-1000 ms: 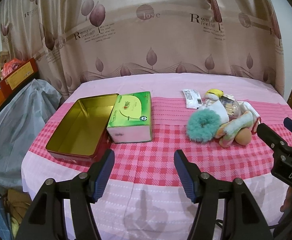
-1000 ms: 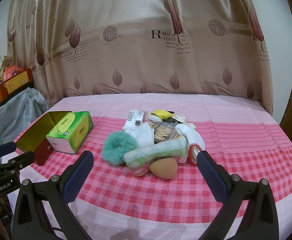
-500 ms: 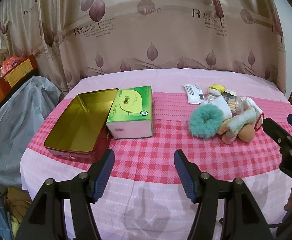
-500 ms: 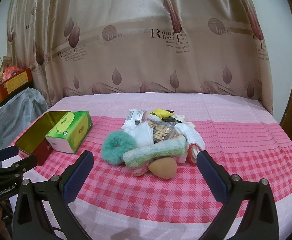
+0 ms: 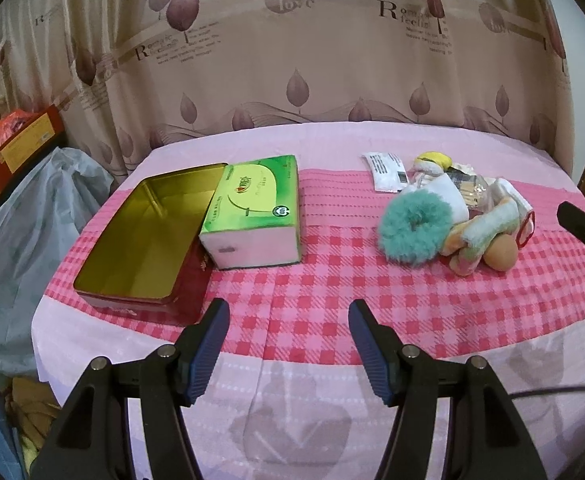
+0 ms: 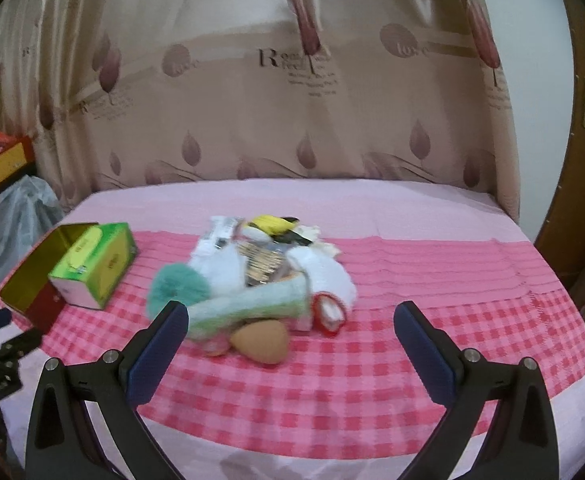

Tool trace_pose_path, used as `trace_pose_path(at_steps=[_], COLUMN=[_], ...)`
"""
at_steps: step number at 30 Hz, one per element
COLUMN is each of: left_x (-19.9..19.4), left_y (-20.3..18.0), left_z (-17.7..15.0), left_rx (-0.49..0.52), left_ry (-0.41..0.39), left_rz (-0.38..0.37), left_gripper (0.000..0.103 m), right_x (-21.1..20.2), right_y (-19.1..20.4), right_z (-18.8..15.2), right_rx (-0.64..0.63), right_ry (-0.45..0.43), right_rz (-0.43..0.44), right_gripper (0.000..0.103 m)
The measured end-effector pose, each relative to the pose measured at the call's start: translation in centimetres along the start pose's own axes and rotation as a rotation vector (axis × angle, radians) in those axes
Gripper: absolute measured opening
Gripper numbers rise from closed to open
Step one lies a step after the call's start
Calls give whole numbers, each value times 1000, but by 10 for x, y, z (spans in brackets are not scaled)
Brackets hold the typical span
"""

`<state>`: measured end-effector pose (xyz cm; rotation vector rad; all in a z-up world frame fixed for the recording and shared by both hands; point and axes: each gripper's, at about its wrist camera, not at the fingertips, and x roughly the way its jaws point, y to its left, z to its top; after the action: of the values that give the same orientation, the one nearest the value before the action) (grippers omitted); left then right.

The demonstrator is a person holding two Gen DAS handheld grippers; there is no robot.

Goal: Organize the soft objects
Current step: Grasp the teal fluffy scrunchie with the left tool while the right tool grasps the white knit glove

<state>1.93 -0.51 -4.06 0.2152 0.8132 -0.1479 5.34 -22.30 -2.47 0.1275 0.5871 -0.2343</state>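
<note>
On the left wrist view, the left gripper [image 5: 288, 340] hangs with jaws wide and empty over the checked tablecloth [image 5: 312, 292]; the gold tin [image 5: 140, 240] (beside a green tissue box [image 5: 252, 212]) holds nothing. Through the right wrist view, the right gripper [image 6: 292, 344] also stands wide, nothing between its pads, facing the heap: teal scrunchie [image 6: 178, 288], rolled towel [image 6: 248, 304], makeup sponge [image 6: 260, 340]. Sorting appears unstarted.

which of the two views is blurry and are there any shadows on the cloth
Right wrist view: smeared by motion, the pile of soft things and the green tissue box look soft-edged. Left wrist view: sharp, print on the tissue box clear, with faint grey shadows on the pink cloth under the left gripper. Both bend straight lines at the edges.
</note>
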Motion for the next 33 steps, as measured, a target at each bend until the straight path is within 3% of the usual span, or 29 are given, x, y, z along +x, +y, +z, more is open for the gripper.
trace_pose_path(at_steps=[6,9,17,23,27,32,33], left_x=[11,19,45,62,71,87,90], left_y=[-9,-15,-23,-29,-34,-45,-47], left_z=[5,6,15,29,39,46,47], left_rx=[42,62,71,85,98,114,116], left_ry=[4,9,60,62,55,67,71], left_rz=[-18,-15,-53,-56,-59,-92,-97], left_gripper=[63,63,63,63,63,63,63], right_x=[32,43,81,109,121,132,134], right_y=[-16,-20,-35,-44,-52,-53,-51], right_z=[0,2,10,7,5,5,5], right_rx=[-30,-58,-36,-21,-39,-57,-65], right_ry=[88,101,151,191,197,180,176], right_rz=[-7,-23,-16,-26,-58,-24,-20], right_gripper=[87,73,71,58,58,58,53])
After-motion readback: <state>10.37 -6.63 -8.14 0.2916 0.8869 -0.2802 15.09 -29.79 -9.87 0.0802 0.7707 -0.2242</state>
